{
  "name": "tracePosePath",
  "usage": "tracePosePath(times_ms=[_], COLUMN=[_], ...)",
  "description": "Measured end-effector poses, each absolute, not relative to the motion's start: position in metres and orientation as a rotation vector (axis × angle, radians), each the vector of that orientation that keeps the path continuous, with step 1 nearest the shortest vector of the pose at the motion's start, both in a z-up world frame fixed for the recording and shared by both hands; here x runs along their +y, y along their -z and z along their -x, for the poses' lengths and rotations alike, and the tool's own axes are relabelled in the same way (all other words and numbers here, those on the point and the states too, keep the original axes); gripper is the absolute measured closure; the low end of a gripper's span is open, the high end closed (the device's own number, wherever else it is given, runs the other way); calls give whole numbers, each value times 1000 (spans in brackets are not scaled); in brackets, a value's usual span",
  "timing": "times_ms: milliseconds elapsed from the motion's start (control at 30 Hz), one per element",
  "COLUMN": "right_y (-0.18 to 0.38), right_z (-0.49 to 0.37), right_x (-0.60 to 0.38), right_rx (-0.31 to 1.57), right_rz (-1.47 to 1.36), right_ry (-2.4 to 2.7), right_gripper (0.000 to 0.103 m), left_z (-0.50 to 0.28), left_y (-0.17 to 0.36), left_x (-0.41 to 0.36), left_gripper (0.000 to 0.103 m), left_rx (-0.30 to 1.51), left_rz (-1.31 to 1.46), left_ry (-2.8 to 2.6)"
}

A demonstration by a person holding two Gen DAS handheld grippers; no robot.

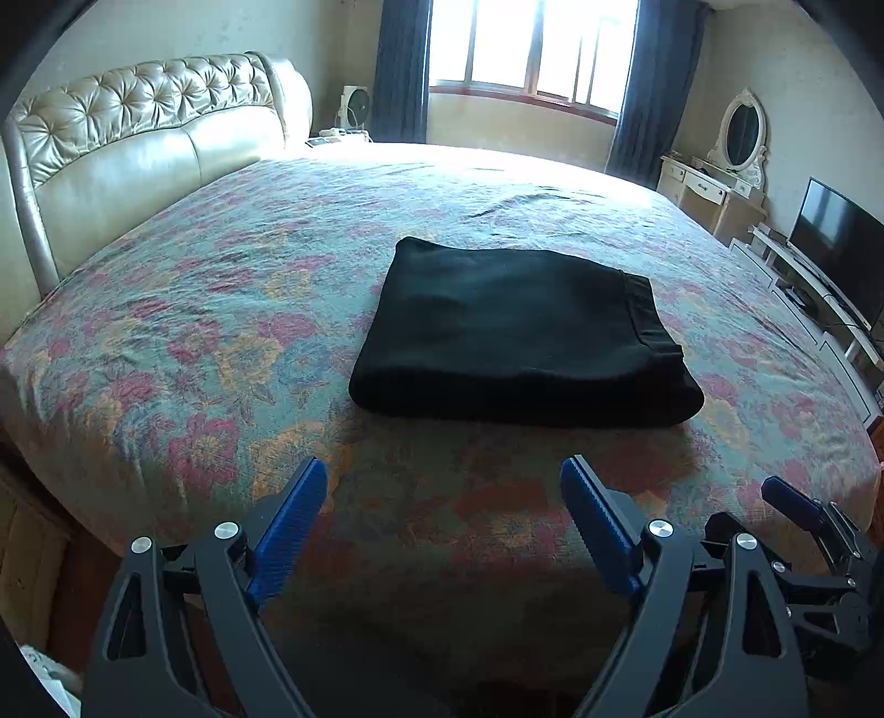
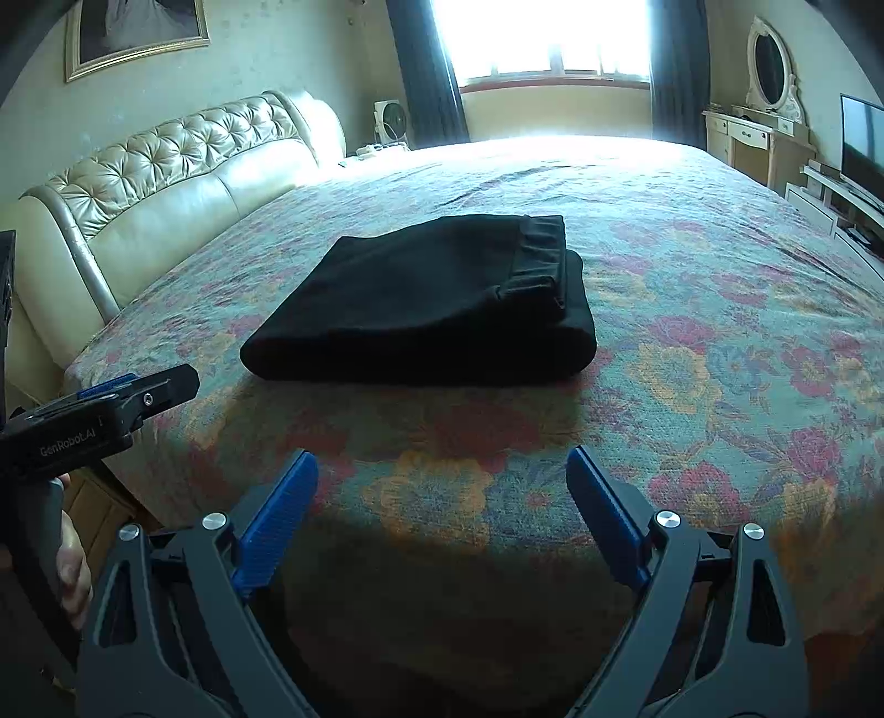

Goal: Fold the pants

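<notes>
The black pants (image 1: 519,337) lie folded into a compact rectangle on the floral bedspread (image 1: 221,353), waistband on the right side. They also show in the right wrist view (image 2: 431,309). My left gripper (image 1: 445,480) is open and empty, held back from the pants above the bed's near edge. My right gripper (image 2: 442,469) is open and empty too, also short of the pants. The right gripper shows at the left wrist view's right edge (image 1: 801,513); the left gripper shows at the right wrist view's left edge (image 2: 110,403).
A tufted cream headboard (image 1: 138,143) runs along the left. A window with dark curtains (image 1: 530,49) is at the back. A dressing table with an oval mirror (image 1: 735,149) and a TV on a low stand (image 1: 834,243) stand at the right.
</notes>
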State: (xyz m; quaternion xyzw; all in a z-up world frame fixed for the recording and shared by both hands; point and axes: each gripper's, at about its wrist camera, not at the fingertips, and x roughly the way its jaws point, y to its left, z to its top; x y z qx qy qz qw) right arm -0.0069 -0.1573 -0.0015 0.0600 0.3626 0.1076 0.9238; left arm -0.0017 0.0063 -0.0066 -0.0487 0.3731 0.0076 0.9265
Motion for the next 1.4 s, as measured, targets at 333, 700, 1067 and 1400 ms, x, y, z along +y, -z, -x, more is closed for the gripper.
tracePosePath(times_ms=[333, 700, 1067, 1400], right_y=[-7, -28, -29, -25], right_z=[9, 4, 5, 7], right_x=[-163, -168, -162, -160], right_rx=[722, 693, 703, 713], right_rz=[-128, -129, -119, -123], right_ry=[-206, -196, -209, -214], right_gripper=[11, 11, 11, 11], left_z=[8, 4, -3, -3], left_y=[-6, -15, -17, -18], left_x=[-7, -3, 4, 6], left_gripper=[18, 14, 14, 14], left_rx=[695, 703, 724, 727], left_rz=[33, 47, 70, 86], left_ry=[23, 4, 35, 19])
